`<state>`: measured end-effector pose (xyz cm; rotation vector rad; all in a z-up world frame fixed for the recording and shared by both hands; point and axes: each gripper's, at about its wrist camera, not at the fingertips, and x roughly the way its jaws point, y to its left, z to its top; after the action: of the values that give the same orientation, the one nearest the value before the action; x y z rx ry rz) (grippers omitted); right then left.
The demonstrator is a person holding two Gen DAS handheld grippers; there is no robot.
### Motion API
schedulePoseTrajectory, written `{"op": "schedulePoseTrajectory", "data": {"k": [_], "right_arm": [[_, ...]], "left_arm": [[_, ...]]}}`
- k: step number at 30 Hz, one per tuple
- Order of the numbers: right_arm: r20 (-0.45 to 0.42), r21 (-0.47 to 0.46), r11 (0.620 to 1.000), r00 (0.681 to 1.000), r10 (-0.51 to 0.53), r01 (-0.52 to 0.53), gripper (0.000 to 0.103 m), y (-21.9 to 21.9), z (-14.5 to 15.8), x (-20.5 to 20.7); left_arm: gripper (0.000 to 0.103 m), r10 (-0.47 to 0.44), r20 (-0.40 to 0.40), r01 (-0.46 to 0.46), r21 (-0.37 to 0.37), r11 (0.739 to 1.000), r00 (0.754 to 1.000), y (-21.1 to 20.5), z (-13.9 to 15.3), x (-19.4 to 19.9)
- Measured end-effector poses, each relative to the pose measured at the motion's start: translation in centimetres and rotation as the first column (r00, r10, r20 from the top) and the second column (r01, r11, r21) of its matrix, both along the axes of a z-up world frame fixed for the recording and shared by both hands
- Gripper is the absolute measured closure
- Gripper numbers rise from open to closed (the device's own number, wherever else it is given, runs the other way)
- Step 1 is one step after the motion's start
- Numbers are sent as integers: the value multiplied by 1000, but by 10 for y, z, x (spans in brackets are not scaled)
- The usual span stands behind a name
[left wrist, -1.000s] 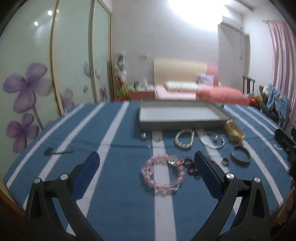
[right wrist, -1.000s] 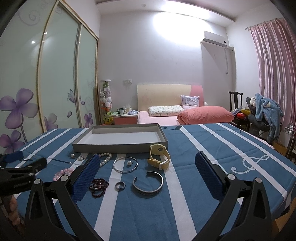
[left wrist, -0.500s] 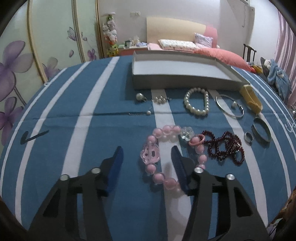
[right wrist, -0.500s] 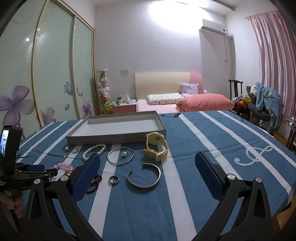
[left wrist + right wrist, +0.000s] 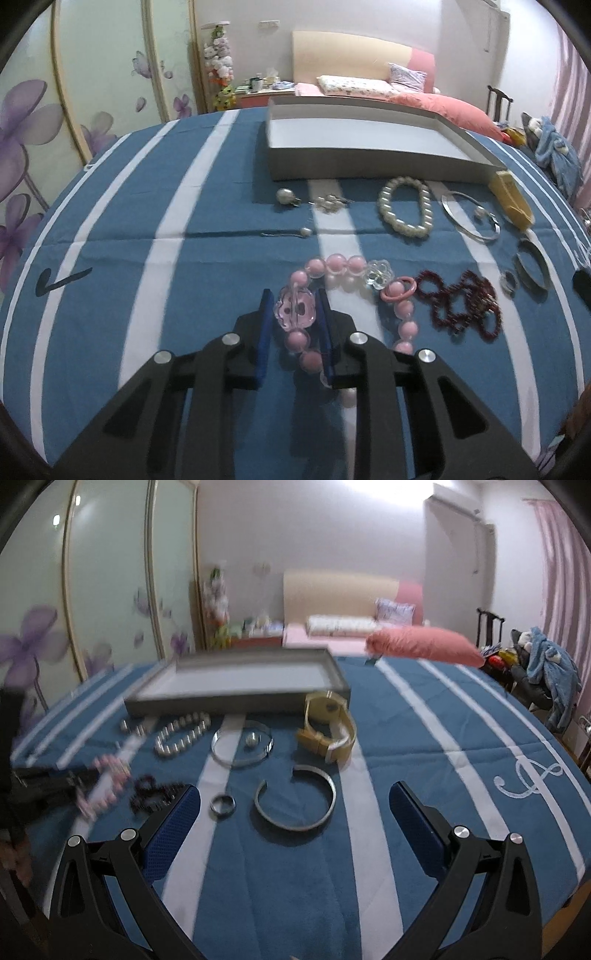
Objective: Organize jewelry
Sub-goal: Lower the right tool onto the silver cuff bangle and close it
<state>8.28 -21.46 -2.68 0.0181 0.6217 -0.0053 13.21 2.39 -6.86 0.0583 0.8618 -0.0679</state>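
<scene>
Okay, my left gripper (image 5: 294, 314) is down on the blue striped cloth (image 5: 147, 295), jaws drawn in narrow around the pink bead bracelet (image 5: 347, 291). The blue pads (image 5: 266, 325) flank its pink flower charm and a couple of beads; left pad looks just beside the charm, right pad seems to touch it, can't tell if it's a firm grip. Bracelet lies on the cloth, rest of the loop curving off to the right past a clear flower bead and a pink ring charm.

Right gripper (image 5: 295, 812) hovers above the cloth, jaws wide apart, holding nothing. Open silver cuff (image 5: 295, 799) and small silver ring (image 5: 222, 805) lie between its fingers in view.

Other pieces on the cloth: dark red bead strand (image 5: 461, 306) just right of the pink bracelet, pearl bracelet (image 5: 406, 210), thin silver bangle (image 5: 471, 218) with a pearl inside it, gold watch (image 5: 327, 727) by the tray corner, loose pearl earrings (image 5: 286, 195) near the tray front. Grey tray (image 5: 351, 166) sits behind everything, inside bare white. Right view is motion-blurred on its left side.
</scene>
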Motion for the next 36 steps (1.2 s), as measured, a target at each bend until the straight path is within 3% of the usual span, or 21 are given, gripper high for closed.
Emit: {"op": "schedulePoseTrajectory", "data": {"k": [5,10,13,23,31,36], "right_arm": [[-184,-36,999,982,30,-37,2,-4,-17,29],[-303,-55,997,952,40,-59,8,-9,-28,45],[-333,-13,997,940,69,-78,13,-10,-28,54],[-347,11,990,928,135,-140,35,-6,-24,61],[-330,58,993,937,117,-104,36,-16,-24,56],[-238,124,990,966,100,-72,36,-27,-9,47]], "left_arm": [[80,44,-22,-44,-27,999,999,16,2,9],[80,47,-27,-48,-28,998,999,18,3,11],[80,47,-28,-48,-28,998,998,17,3,11],[80,47,-28,-48,-28,998,998,18,3,13],[80,39,-14,-39,-38,999,999,20,2,10],[80,33,63,-28,-74,997,997,23,20,0]]}}
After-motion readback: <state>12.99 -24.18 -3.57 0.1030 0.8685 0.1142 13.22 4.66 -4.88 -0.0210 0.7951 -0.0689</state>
